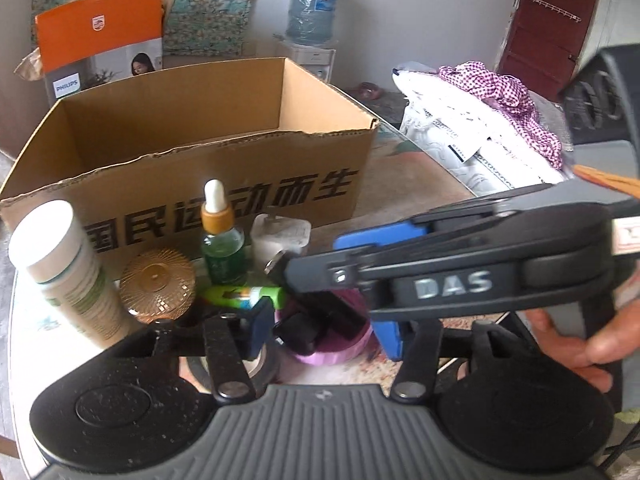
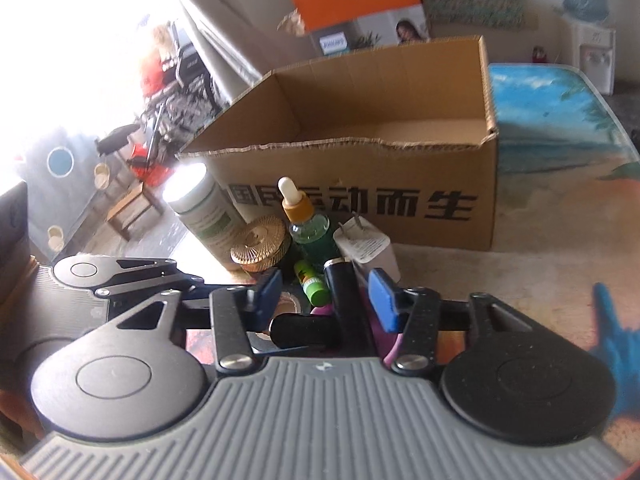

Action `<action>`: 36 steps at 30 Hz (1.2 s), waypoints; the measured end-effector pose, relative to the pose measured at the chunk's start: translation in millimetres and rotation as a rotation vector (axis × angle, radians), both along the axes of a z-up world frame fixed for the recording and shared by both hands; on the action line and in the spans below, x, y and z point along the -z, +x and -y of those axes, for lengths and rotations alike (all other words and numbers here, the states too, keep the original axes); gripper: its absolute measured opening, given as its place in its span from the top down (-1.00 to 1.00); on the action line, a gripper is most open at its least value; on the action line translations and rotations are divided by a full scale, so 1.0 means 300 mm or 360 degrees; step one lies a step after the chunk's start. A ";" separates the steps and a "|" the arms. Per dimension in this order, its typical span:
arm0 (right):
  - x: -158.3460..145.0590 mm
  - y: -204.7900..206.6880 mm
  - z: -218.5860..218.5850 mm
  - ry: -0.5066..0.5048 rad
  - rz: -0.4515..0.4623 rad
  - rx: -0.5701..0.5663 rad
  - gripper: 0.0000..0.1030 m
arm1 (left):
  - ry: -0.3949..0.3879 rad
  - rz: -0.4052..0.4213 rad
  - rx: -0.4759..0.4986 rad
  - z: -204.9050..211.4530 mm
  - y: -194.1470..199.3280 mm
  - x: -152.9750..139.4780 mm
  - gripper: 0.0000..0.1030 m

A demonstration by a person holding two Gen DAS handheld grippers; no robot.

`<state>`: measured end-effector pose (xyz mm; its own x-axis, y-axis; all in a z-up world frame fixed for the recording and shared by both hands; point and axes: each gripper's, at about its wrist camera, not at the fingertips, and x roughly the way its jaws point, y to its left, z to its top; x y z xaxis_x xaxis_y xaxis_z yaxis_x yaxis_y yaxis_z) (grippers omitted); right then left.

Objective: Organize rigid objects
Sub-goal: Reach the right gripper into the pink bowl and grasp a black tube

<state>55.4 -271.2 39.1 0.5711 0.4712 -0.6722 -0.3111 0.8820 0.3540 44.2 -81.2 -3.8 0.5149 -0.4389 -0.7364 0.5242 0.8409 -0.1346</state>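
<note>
Two grippers worked one cluster: the left gripper [image 1: 324, 320] straddled the purple bowl [image 1: 332, 354], grip unclear; the right gripper [image 2: 328, 300] bracketed a black tube [image 2: 344, 300], seemingly ungrasped. Next, probably, lifting into the empty cardboard box [image 2: 400, 208] beyond.

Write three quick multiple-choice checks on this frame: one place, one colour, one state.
1. The dropper bottle stands:
A. inside the cardboard box
B. on the table in front of the cardboard box
C. on the floor

2. The small bowl is:
A. purple
B. red
C. white

3. The cardboard box is:
A. taped shut
B. open at the top
C. covered by a cloth

Answers:
1. B, it stands against the box's printed front wall.
2. A, its rim shows purple in both views.
3. B, the bare inner walls are visible.
</note>
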 end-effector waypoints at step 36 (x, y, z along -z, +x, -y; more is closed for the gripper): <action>0.130 0.108 0.080 0.0290 -0.0323 0.0025 0.63 | 0.0058 -0.0077 0.0025 0.067 0.078 0.060 0.31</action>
